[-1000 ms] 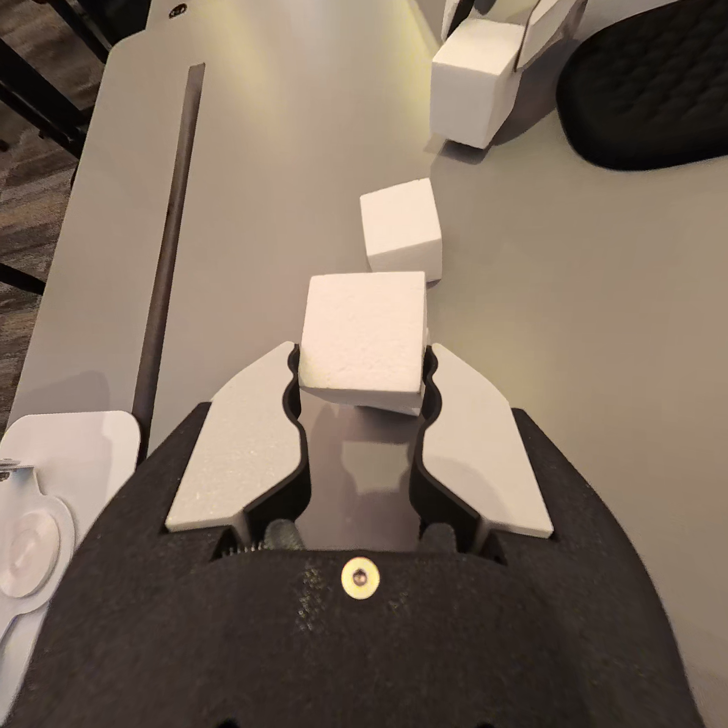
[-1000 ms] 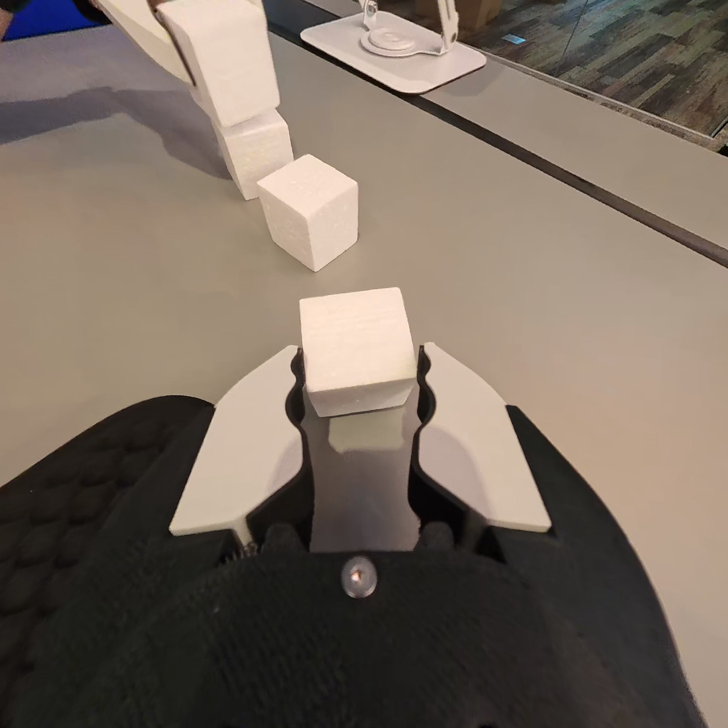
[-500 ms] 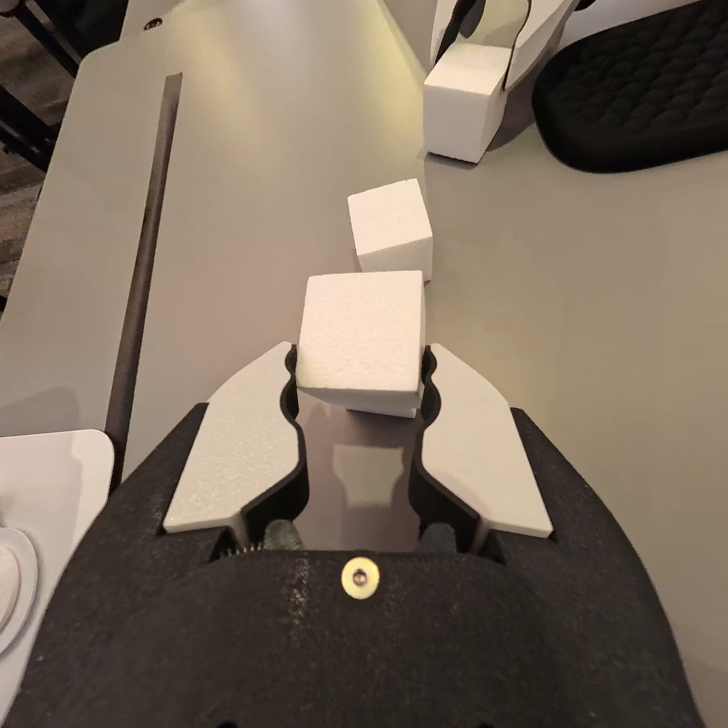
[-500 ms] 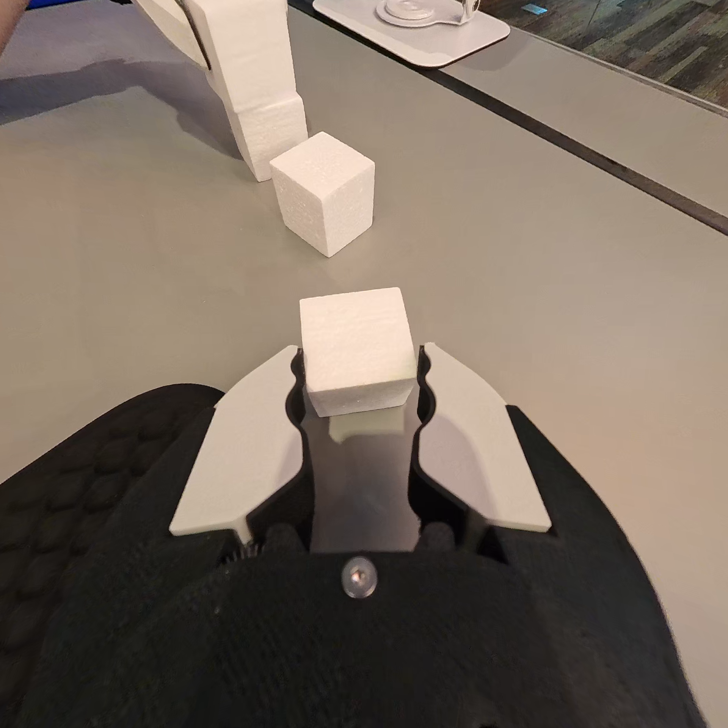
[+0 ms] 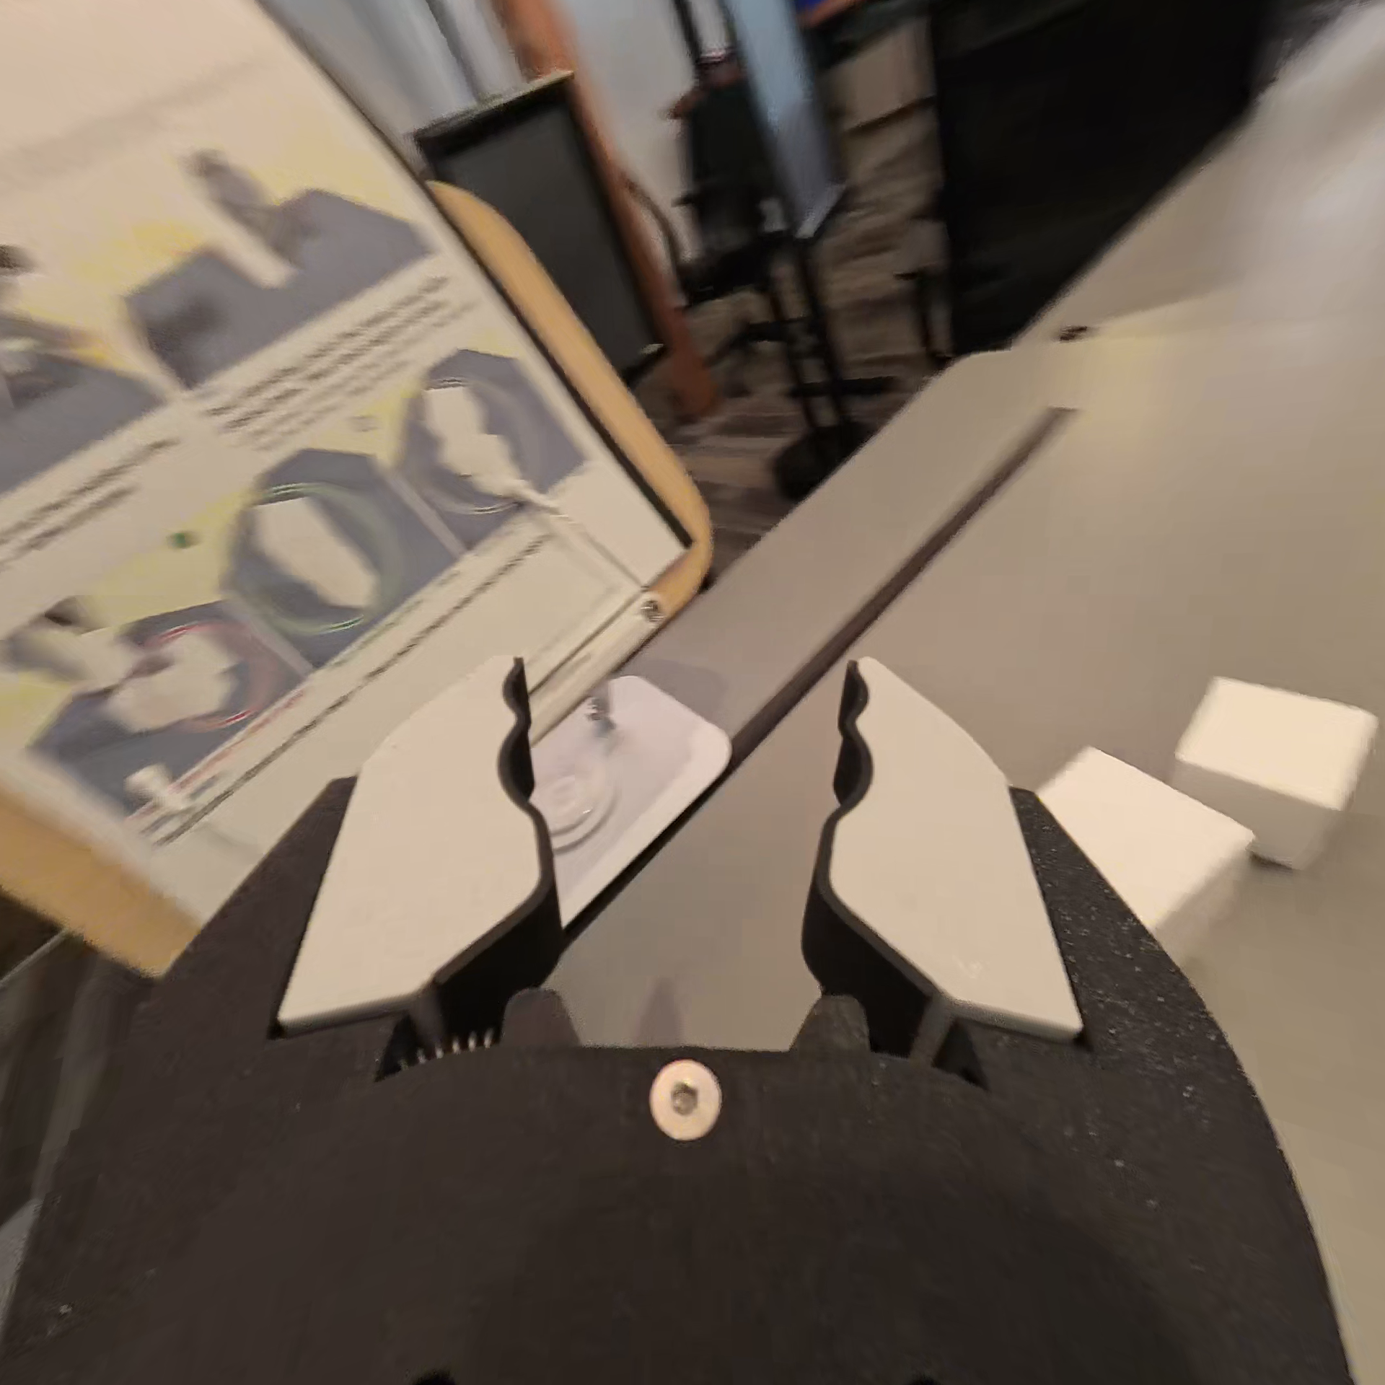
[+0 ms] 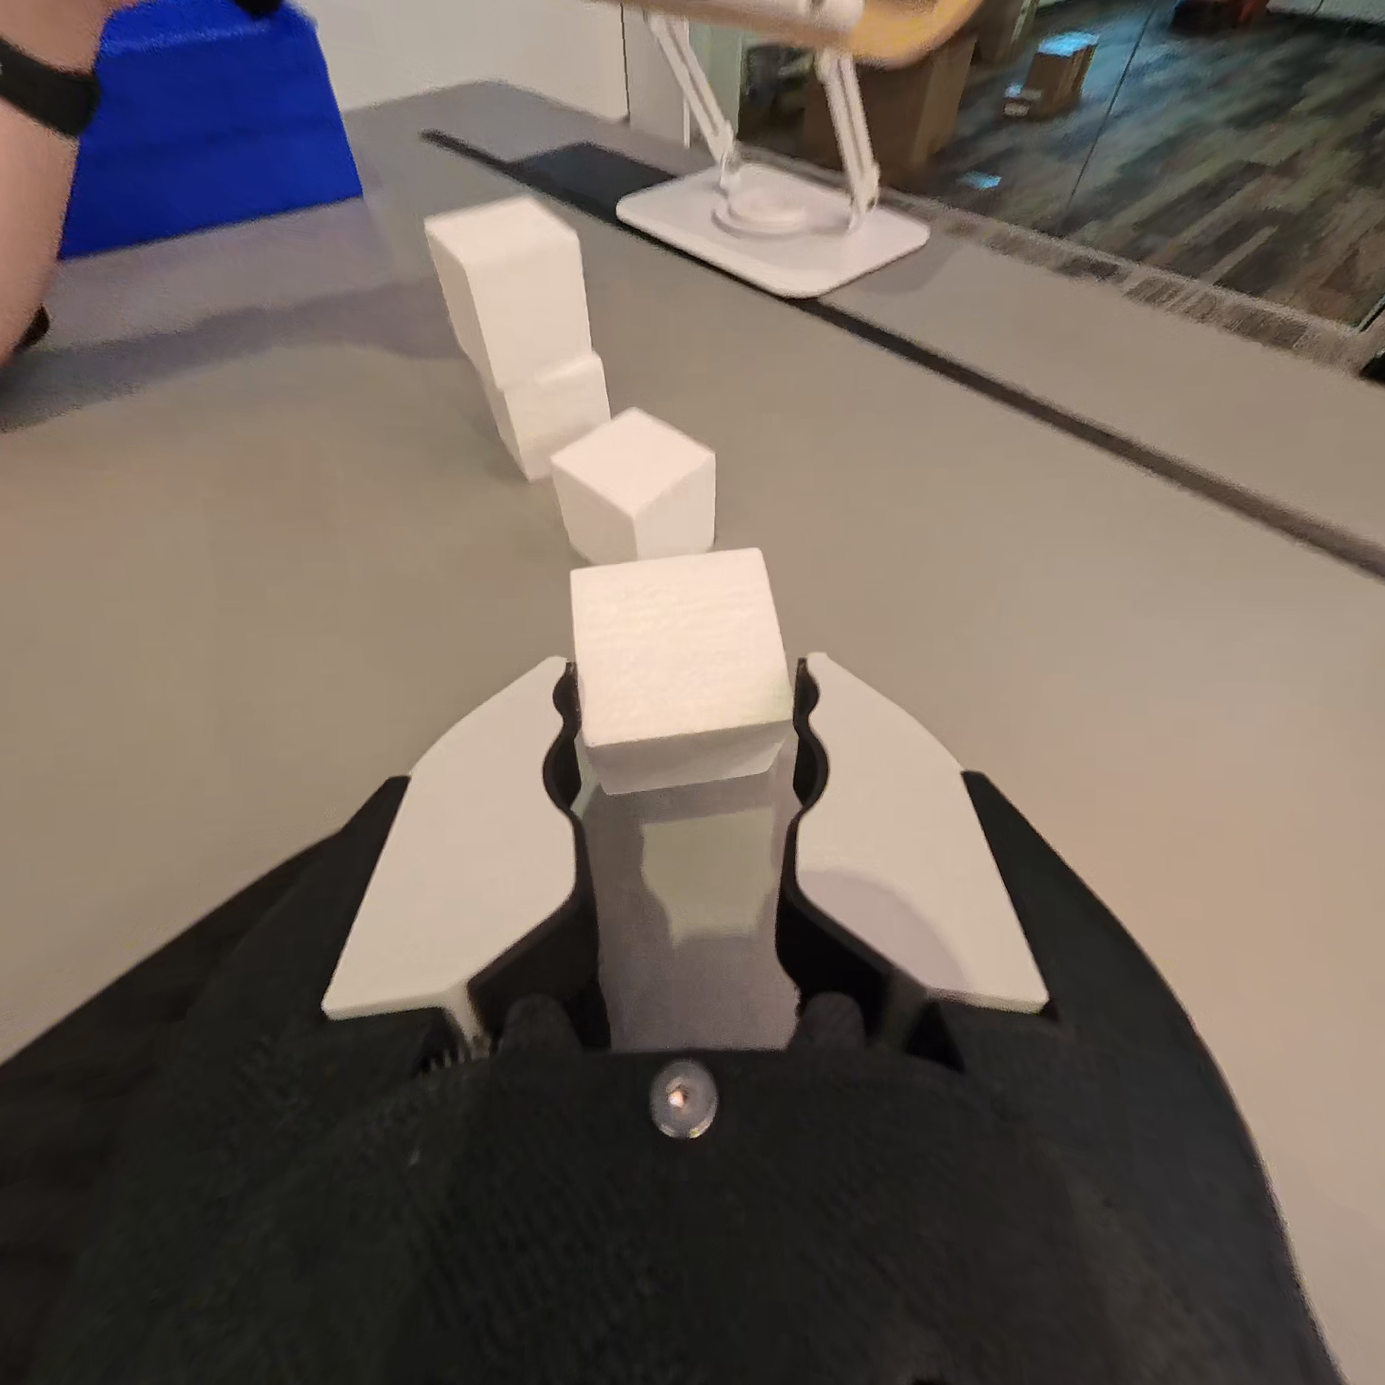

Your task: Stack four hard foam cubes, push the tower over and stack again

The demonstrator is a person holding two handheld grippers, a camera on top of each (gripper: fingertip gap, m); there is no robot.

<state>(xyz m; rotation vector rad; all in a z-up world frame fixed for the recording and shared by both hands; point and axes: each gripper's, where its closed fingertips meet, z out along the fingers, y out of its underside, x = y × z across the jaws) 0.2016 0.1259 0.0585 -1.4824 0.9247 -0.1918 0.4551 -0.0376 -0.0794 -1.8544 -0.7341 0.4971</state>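
Observation:
In the right wrist view, my right gripper (image 6: 683,663) is shut on a white foam cube (image 6: 674,644) and holds it above the grey table (image 6: 225,599). Ahead of it a lone cube (image 6: 637,487) rests on the table. Behind that, one cube (image 6: 517,292) sits on another cube (image 6: 558,408), slightly offset. My left gripper (image 5: 686,674) is open and empty, and points away toward a picture board. Two cubes, the nearer (image 5: 1139,839) and the farther (image 5: 1274,757), show at the right edge of the left wrist view. The right gripper is out of that view.
A white stand base (image 6: 772,217) and a dark slot (image 6: 1049,405) run along the table's far side. The stand holds the blurred picture board (image 5: 285,465). A blue box (image 6: 202,127) and a person's arm (image 6: 30,195) are at the far left. Beyond the table edge are floor and furniture. One gripper's finger ends stand about 35 cm off the other's.
My left gripper let go of its cube, leaving it on top of another cube. It then opened and swung left toward the board. My right gripper keeps its cube and now looks more level.

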